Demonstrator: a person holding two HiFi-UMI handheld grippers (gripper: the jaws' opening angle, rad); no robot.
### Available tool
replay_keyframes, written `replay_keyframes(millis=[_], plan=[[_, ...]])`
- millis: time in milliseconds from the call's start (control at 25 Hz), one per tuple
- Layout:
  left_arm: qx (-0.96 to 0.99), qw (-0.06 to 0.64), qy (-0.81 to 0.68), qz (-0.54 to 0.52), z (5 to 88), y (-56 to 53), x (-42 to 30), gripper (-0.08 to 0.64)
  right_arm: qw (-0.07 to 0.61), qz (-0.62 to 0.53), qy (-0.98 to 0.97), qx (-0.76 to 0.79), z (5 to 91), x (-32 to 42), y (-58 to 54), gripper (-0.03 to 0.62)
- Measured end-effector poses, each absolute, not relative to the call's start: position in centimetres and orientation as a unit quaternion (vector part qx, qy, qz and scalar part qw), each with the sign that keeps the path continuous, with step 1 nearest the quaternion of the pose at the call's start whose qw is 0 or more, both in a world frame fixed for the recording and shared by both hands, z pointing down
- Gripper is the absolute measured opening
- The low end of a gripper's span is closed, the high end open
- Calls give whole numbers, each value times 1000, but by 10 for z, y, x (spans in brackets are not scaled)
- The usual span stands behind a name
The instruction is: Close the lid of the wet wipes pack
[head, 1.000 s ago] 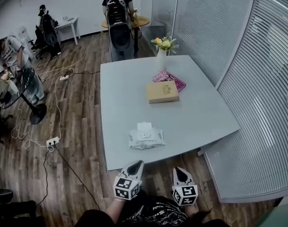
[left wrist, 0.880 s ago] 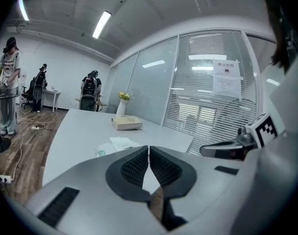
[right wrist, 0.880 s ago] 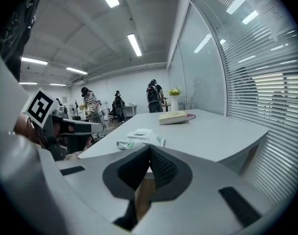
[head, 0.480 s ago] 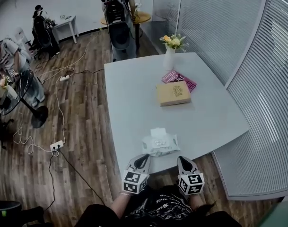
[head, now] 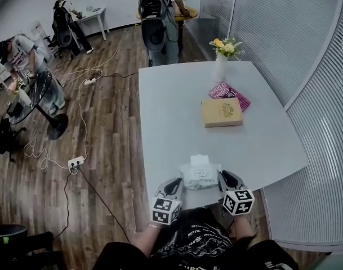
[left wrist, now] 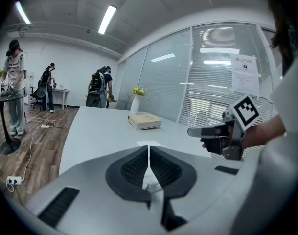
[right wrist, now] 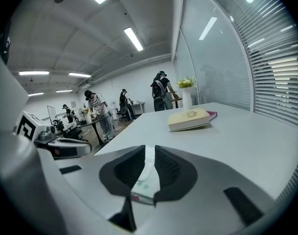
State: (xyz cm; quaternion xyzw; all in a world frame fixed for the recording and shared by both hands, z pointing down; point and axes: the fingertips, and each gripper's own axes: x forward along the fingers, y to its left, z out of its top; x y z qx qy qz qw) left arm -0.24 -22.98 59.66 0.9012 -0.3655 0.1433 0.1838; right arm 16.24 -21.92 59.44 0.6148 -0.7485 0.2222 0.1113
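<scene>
Your left claw (left wrist: 149,149) is shut tight, with its pads together. It hangs at the near edge of the grey table (head: 171,117), just left of the pack (head: 199,175). Your right claw (right wrist: 149,152) is a little open, and its jaws have just been opening. You can see the pack in the gap between them, but the pads do not press on it. This claw is just right of the pack. So the pack lies between your two claws, close to the table's near edge. Its lid (head: 201,161) is open and sticks up on the far side.

Farther out on the table lies a tan book (head: 222,112), well apart from the pack. Just behind it is a pink book (head: 234,94). A white vase (head: 219,69) with flowers stands near the far edge.

Left of the table, a power strip (head: 75,162) and cables lie on the wood floor (head: 109,128). Far off on the left, a person (head: 25,55) stands at a round black stand. More people are at the back of the room.
</scene>
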Motion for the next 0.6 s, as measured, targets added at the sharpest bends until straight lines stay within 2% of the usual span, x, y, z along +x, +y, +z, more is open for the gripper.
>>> replay_keyframes(millis=[200, 480, 600], plan=[[885, 202, -389, 156, 606, -241, 3, 12, 129, 239, -776, 569, 597, 172, -258, 72], [861, 231, -415, 183, 628, -250, 5, 12, 150, 330, -813, 455, 622, 167, -297, 154], [854, 241, -420, 193, 636, -254, 6, 12, 184, 347, -825, 407, 637, 158, -310, 195]])
